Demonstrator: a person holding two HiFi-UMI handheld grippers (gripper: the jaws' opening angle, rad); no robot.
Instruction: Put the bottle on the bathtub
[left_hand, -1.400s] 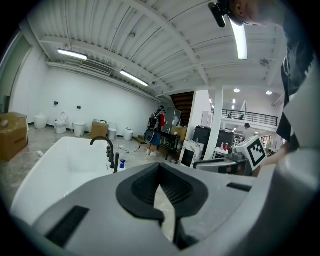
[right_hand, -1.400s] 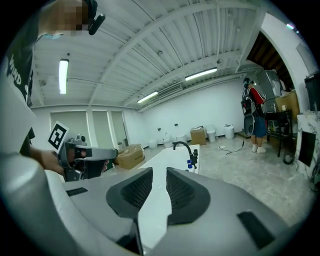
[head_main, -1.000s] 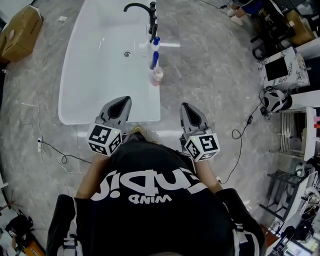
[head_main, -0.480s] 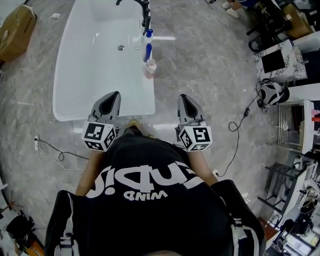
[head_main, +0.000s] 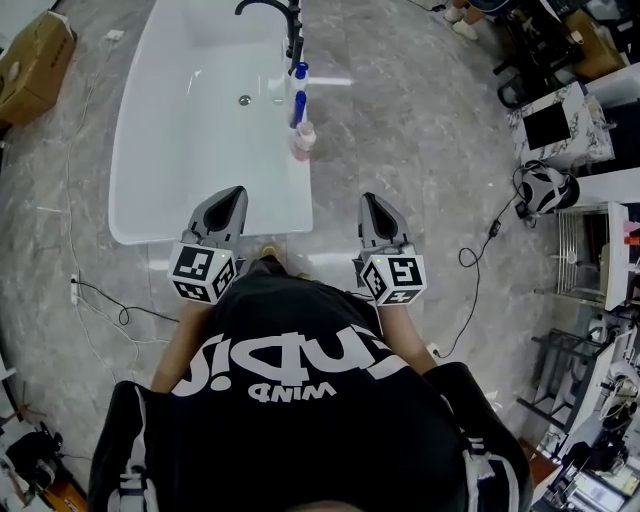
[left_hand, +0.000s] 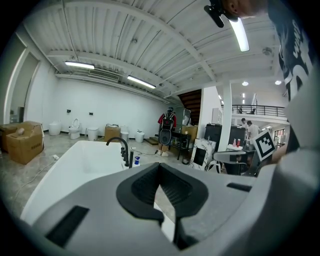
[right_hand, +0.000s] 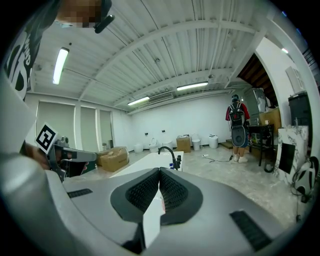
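Note:
Three bottles stand in a row on the right rim of the white bathtub (head_main: 180, 150): a white one with a blue cap (head_main: 299, 72), a blue one (head_main: 297, 105) and a pink one (head_main: 303, 138). They are just beyond the black faucet (head_main: 285, 18). My left gripper (head_main: 235, 193) hovers over the tub's near end, shut and empty. Over the floor right of the tub, my right gripper (head_main: 367, 199) is also shut and empty. Both are well short of the bottles. The left gripper view shows the faucet (left_hand: 121, 146) and blue cap (left_hand: 136, 161) beyond shut jaws.
A cardboard box (head_main: 35, 65) lies on the floor left of the tub, and cables (head_main: 110, 300) trail near its corner. Shelves, a marble-patterned panel (head_main: 562, 125) and headphones (head_main: 545, 188) crowd the right side. A person with a backpack (right_hand: 237, 127) stands far off.
The head view has shifted, so the tub and bottles sit a little higher and further left than a second ago. Both grippers stay shut, side by side in front of the body.

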